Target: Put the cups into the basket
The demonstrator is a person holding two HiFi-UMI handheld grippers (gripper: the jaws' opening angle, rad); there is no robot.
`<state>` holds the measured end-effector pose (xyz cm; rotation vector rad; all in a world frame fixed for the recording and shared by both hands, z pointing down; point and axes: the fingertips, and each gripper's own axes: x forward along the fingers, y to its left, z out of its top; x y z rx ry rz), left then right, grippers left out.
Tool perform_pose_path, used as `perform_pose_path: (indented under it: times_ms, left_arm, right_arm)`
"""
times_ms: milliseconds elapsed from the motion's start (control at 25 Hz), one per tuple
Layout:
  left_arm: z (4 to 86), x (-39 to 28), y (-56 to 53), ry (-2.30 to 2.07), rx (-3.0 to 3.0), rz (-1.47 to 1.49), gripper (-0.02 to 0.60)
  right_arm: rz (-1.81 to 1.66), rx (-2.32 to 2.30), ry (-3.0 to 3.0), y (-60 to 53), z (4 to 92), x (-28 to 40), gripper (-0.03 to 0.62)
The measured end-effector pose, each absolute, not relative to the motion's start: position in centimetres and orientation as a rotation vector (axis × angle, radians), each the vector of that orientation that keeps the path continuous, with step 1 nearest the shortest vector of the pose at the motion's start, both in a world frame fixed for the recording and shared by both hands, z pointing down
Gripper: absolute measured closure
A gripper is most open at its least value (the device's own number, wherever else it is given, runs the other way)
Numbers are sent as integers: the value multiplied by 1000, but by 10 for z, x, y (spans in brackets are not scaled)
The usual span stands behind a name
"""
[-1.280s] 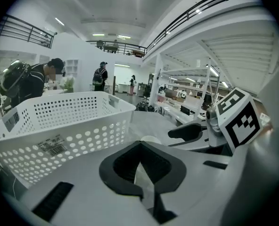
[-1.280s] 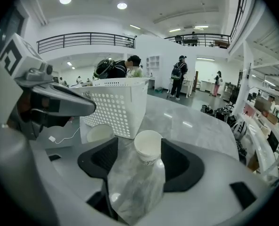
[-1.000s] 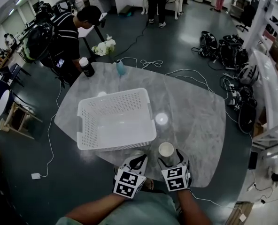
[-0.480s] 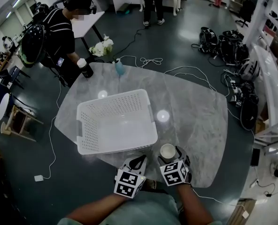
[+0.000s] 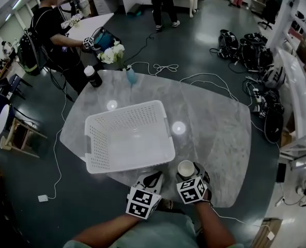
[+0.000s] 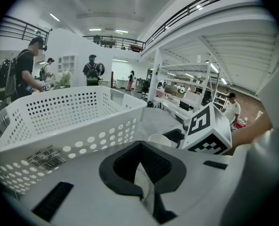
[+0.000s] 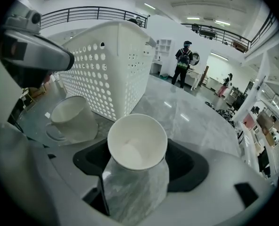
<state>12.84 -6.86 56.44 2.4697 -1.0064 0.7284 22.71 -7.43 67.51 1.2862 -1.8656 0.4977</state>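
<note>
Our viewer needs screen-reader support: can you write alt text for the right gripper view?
A white paper cup stands between the open jaws of the right claw on a grey marble table; a white perforated basket and a handled cup sit to its left.

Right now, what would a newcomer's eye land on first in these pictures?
The big white perforated basket stands empty in the middle of the marble table. Next comes the white paper cup at the table's near edge, standing between the open jaws of the right gripper.
</note>
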Motion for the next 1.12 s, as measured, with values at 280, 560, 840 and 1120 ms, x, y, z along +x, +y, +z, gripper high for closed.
perform_pose_path:
  times_ms: [280,560,840,1120]
  left_arm:
    - [562,123,-71,-1020,2480,710,583]
    - [554,123,-67,-1018,2482,678,583]
    - [546,122,-61,-1019,2494,649,581]
    - [531,112,-61,-1066,2487,583,583]
  right_arm:
    - [472,1310,-1879,-75,664,226,237]
    - [465,1349,-1901,-67,637,226,241]
    - [472,1383,-1941,-50,596,221,241]
    - [424,1387,-2005,-46,551,207,241]
